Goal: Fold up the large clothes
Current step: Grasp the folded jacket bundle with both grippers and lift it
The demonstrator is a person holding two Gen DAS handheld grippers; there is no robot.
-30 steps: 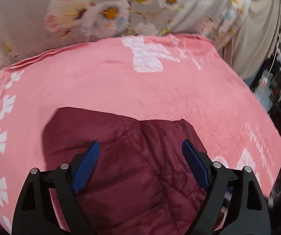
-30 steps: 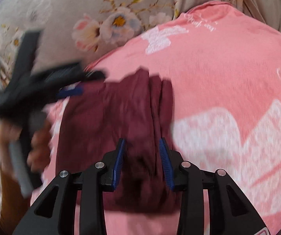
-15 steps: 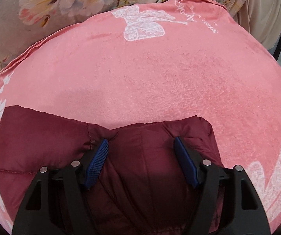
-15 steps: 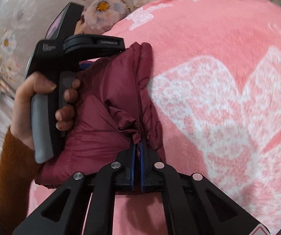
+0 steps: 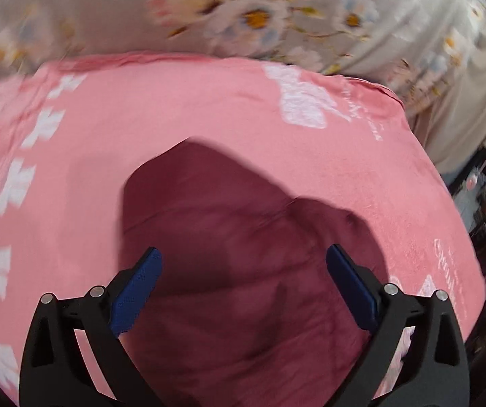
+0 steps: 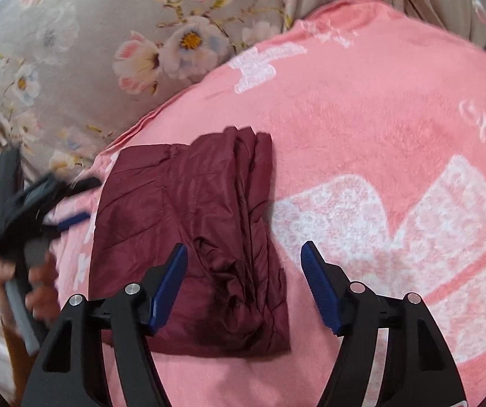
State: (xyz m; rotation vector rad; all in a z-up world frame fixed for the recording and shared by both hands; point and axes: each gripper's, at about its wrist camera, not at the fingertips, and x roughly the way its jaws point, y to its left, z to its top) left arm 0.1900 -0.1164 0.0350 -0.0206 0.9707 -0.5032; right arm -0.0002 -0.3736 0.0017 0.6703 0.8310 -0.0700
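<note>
two grippers hang over a folded maroon jacket (image 6: 192, 237) lying on a pink blanket (image 6: 378, 118). right gripper (image 6: 243, 285) has just opened wide, its pads clear of the jacket's right edge. left gripper (image 5: 243, 288), blurred, has also just spread wide, holding nothing.

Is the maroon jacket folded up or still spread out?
Folded: the maroon jacket lies as a compact rectangle on the pink blanket, layered edges stacked along one side.
</note>
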